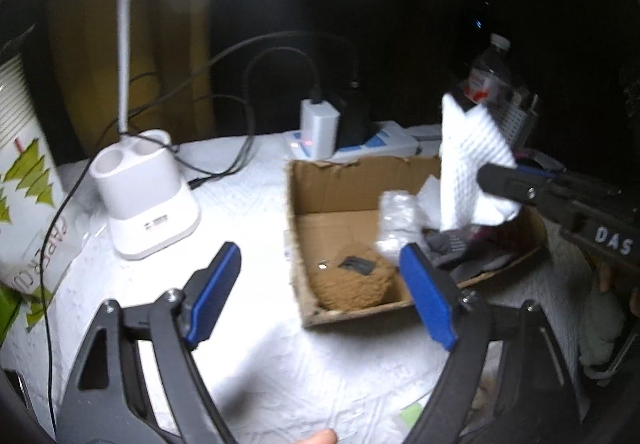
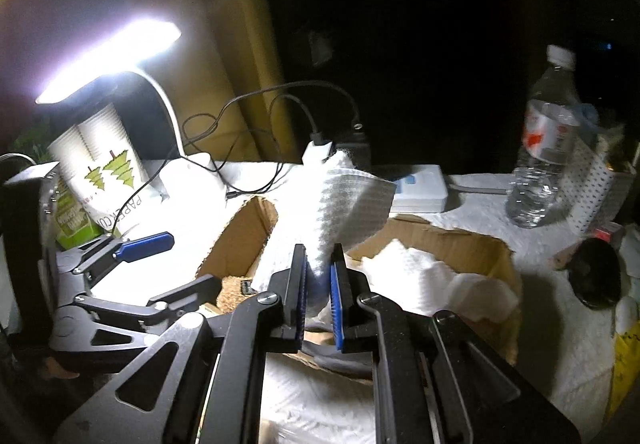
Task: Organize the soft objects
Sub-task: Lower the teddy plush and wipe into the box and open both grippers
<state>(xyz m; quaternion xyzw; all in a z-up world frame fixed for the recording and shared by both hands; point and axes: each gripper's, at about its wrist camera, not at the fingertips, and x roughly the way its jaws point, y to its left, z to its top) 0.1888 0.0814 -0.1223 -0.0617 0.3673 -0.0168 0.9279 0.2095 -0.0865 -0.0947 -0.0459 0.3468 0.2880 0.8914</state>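
The right gripper clamped a white foam net sleeve above the cardboard box (other soft items already inside); the left gripper gaped empty. Next, presumably: lower, then release.

Lit desk lamp at the bench's back left, power strip along the back edge, water bottle back right.
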